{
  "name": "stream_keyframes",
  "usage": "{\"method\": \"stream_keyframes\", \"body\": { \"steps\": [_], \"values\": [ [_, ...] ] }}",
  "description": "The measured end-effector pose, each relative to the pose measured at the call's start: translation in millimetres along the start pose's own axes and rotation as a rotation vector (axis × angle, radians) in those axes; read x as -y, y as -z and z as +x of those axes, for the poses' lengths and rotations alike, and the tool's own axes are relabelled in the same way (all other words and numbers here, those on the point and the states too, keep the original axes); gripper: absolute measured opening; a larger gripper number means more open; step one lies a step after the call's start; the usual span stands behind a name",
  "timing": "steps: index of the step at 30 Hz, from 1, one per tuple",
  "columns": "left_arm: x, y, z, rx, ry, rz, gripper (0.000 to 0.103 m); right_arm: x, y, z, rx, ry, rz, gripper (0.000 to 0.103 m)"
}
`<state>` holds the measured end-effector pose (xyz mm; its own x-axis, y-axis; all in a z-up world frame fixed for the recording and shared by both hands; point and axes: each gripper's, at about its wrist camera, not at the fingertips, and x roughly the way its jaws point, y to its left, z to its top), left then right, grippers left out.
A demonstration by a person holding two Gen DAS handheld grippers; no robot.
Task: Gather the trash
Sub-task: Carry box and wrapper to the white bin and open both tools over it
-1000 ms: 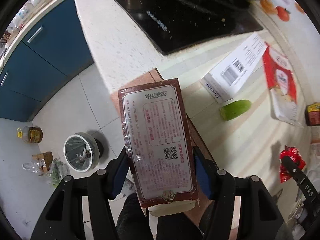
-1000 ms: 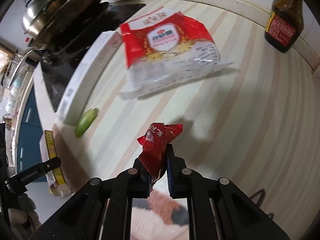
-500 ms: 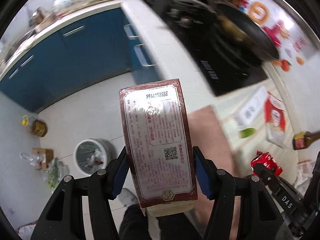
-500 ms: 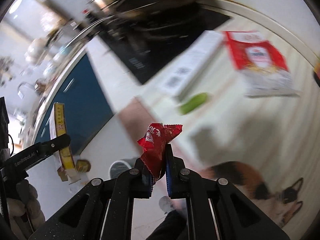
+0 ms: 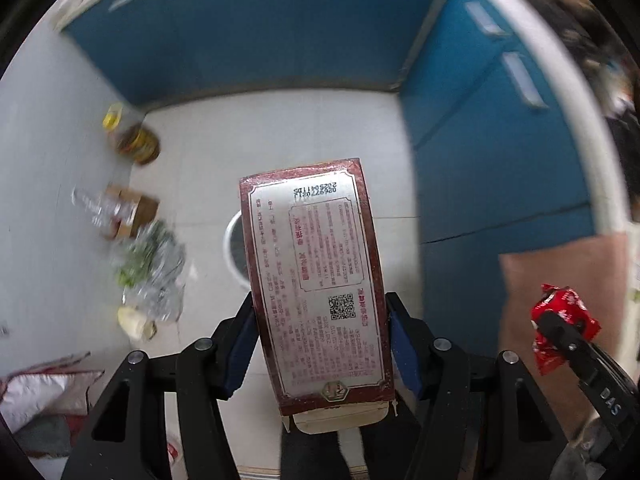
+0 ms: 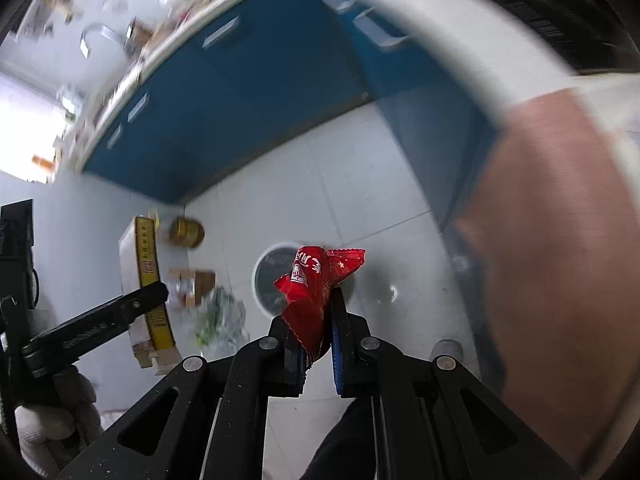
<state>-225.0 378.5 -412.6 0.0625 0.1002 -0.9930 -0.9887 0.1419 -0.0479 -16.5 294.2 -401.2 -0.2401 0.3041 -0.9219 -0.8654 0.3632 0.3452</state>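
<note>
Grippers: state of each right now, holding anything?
Left gripper: closed on the dark red carton.
Right gripper: closed on the red wrapper.

The carton [image 5: 316, 284] at the middle of the left wrist frame looks like printed cardboard under a glossy film, with a silvery sheen on its label panel and a plain matt flap at the bottom. The wrapper [image 6: 316, 288] at the centre of the right wrist frame is crinkled red foil-like plastic, shiny. The pale floor tiles [image 5: 280, 132] look smooth and slightly reflective. The blue cabinets [image 5: 260, 28] across the top have a smooth, satin finish. The bin [image 6: 266, 280] has a smooth white rim, seemingly plastic. At lower left a knitted cloth glove [image 6: 44, 420] looks rough.
</note>
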Motion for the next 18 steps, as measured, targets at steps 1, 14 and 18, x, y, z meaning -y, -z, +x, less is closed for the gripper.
{"method": "stream_keyframes", "body": {
  "steps": [1, 14, 18],
  "values": [
    [-18, -1, 18, -0.016, -0.011, -0.021, 0.057, -13, 2, 23, -0.022, -0.001, -0.018, 0.010],
    [-152, -2, 262, -0.193, -0.033, -0.153, 0.057, -59, 37, 330, -0.264, -0.020, -0.059, 0.010],
    [-160, -4, 334, -0.236, 0.003, -0.178, 0.057, -48, 44, 421, -0.298, -0.005, -0.070, 0.010]
  ]
}}
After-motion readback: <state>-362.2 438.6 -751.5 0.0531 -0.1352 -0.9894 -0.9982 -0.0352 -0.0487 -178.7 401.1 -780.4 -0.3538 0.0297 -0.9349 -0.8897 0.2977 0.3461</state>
